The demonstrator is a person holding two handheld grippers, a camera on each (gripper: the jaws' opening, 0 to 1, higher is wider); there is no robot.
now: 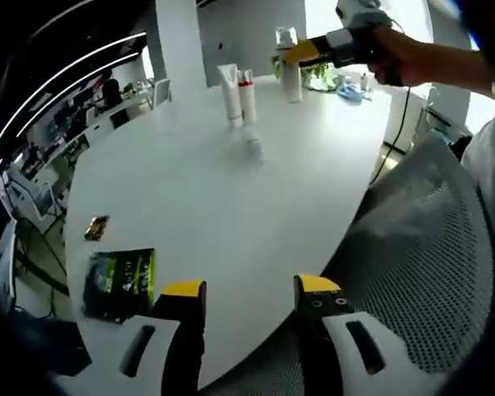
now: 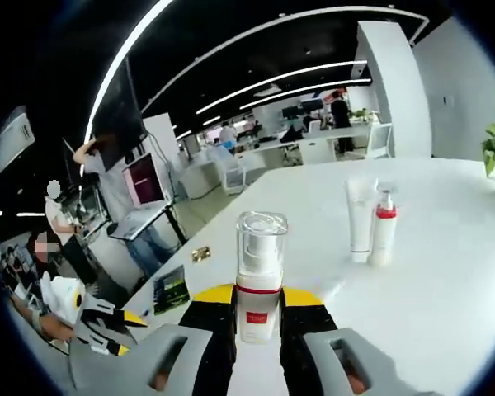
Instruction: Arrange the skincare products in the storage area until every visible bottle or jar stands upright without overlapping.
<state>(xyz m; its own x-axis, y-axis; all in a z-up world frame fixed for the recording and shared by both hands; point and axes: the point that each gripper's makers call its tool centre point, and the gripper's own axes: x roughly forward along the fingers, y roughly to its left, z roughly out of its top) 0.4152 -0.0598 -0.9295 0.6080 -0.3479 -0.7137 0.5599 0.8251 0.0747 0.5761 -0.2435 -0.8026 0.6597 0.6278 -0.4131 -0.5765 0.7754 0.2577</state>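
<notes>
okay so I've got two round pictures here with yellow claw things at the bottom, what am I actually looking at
A person holds a two-jaw gripper in each hand; a fisheye camera rides on each. In the left gripper view, the left gripper hangs open over a white table, with two upright tubes and a dark packet on it. The right gripper shows far off, clamping a pump bottle. The right gripper view looks along the right gripper's own jaws, shut on that bottle, tubes beyond.

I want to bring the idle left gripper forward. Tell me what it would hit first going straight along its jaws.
The left gripper stands open over the near edge of the white table. Straight ahead lies bare tabletop; the first objects in line look like the white tube and red-collared bottle standing side by side, though depth is uncertain.
</notes>
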